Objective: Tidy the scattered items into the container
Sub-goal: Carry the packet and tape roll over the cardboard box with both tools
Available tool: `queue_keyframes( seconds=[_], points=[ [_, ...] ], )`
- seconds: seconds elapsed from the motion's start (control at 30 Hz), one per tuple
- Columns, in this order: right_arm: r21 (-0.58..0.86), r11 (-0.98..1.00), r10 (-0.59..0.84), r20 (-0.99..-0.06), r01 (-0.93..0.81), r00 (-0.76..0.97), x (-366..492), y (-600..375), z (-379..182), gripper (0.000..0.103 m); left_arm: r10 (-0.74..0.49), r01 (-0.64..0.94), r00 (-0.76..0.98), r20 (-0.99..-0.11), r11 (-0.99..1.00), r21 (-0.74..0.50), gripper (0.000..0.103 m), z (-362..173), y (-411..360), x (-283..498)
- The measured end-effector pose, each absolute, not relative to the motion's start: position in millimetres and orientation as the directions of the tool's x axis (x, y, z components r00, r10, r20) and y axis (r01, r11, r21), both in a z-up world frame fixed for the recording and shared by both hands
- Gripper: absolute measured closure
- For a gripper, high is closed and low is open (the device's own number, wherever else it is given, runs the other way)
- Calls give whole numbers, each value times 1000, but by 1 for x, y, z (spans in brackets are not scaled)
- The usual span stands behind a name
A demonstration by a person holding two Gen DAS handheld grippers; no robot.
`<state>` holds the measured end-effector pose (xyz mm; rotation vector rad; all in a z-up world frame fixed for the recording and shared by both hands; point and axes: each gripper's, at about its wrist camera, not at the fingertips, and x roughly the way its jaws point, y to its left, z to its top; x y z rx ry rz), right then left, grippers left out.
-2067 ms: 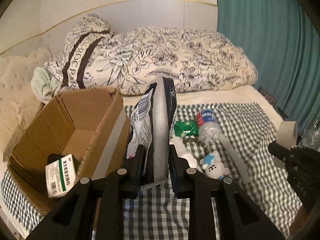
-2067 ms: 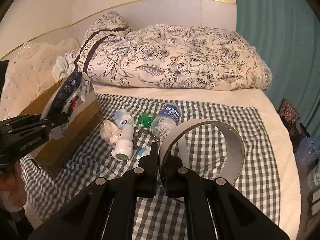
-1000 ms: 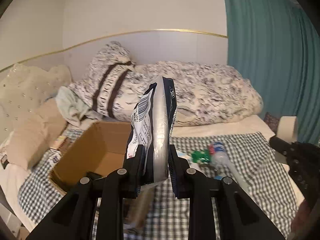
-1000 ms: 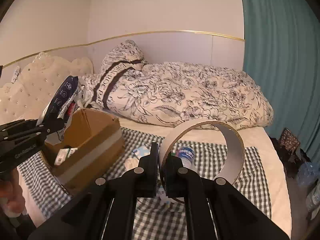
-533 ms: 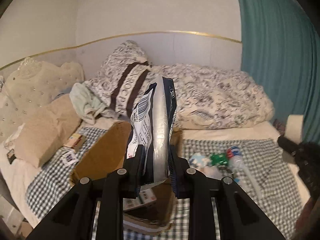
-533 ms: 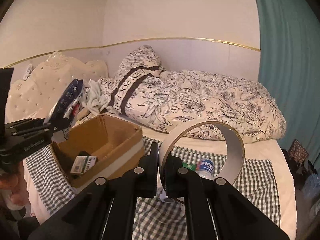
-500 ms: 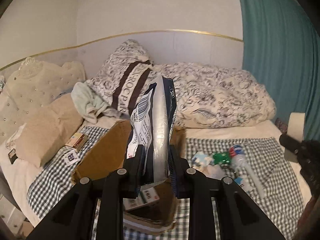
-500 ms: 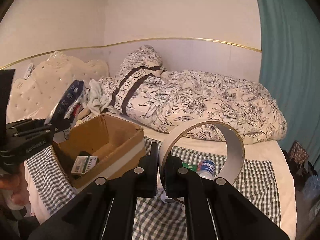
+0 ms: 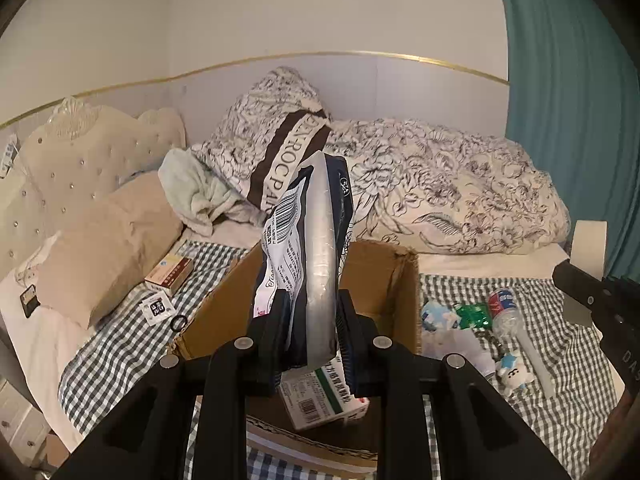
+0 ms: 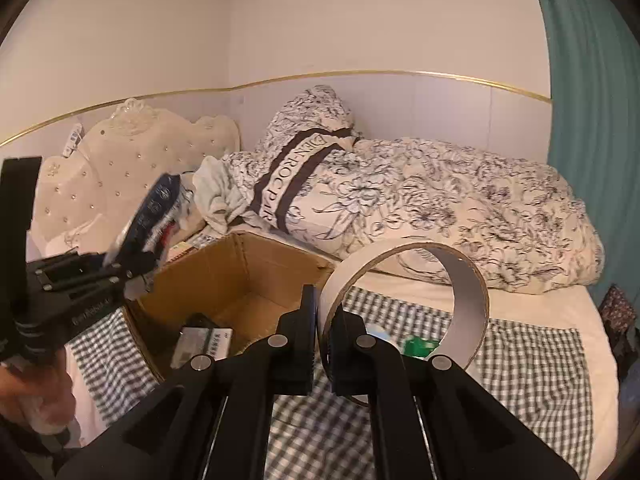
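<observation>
My left gripper (image 9: 310, 320) is shut on a silver and dark blue snack packet (image 9: 308, 248) that stands upright over the open cardboard box (image 9: 384, 280). A white and green medicine carton (image 9: 320, 398) lies inside the box. My right gripper (image 10: 323, 320) is shut on the wall of a beige tape roll (image 10: 404, 300), held above the checked cloth just right of the cardboard box (image 10: 240, 276). In the right wrist view the left gripper (image 10: 132, 270) with the snack packet (image 10: 154, 216) hangs over the box's left rim. In the left wrist view the right gripper's black body shows at the right edge with the tape roll (image 9: 587, 248).
On the checked cloth (image 9: 560, 360) right of the box lie a crushed water bottle (image 9: 505, 312), a green wrapper (image 9: 474, 314), a small white plush (image 9: 514, 372) and a white tube. Left of the box lie a small carton (image 9: 168, 274), a sachet and a beige pillow (image 9: 100, 248). A floral duvet (image 10: 440, 208) fills the back.
Both grippers have moved leftward: the packet now hangs over the box's opening, and the tape roll has come close beside the box. Both grips are unchanged.
</observation>
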<state>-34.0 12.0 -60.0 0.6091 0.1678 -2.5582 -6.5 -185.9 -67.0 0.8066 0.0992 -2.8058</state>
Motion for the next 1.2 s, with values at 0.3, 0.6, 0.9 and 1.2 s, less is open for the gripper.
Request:
queue_keyframes(
  seconds=[0.3,0.6,0.9,1.2],
  points=[
    [-1,-830,-492,-470,558,-733,-51,-32,-70,99,-207,261,-794,-571,-965,-13,79,-84,-215,-17],
    [8,-784,-544,-490,621,-681,-68,-76,-80,99,-207,292,-761,-614,-956,-39,79,-101,-243,-29],
    [23,-744,-580,-519,668,-628,-91,-105,-90,98,-183,265,-727,-661,-964,-24,79,-118,-245,-49],
    [65,-728,-576,-596,682,-559,-118,-123,-115,97,-157,270,-689,-708,-962,-50,79,-132,-253,-69]
  ],
)
